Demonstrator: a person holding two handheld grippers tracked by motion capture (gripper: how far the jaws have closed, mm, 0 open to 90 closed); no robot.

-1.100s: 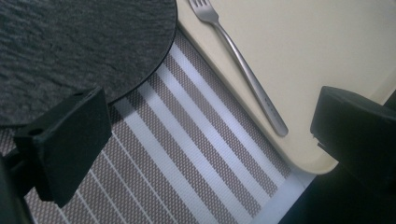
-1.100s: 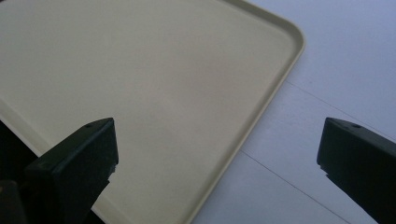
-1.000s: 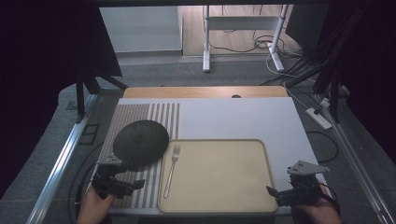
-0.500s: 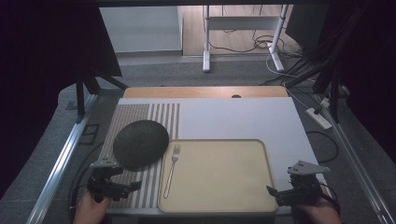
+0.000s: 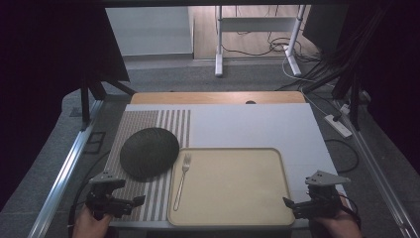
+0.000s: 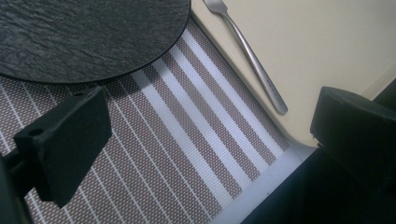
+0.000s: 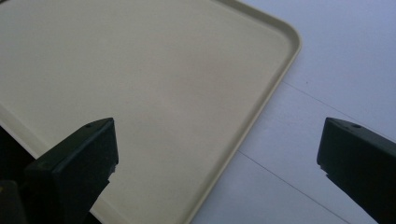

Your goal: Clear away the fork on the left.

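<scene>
The left tongs (image 5: 133, 201) hang spread wide and pinching nothing, low over the striped placemat (image 5: 148, 124) at the near edge of the surface (image 5: 247, 124). Just ahead of them lies the dark round plate (image 5: 148, 151), its rim overlapping the mat; to their right the fork (image 5: 181, 173) rests along the left edge of the beige tray (image 5: 233, 218), prongs pointing away. The right tongs (image 5: 289, 204) are also spread and hold nothing, poised over the tray's near right corner, straddling its raised rim. Beyond them the tray floor is bare, and open white surface runs along their right side.
</scene>
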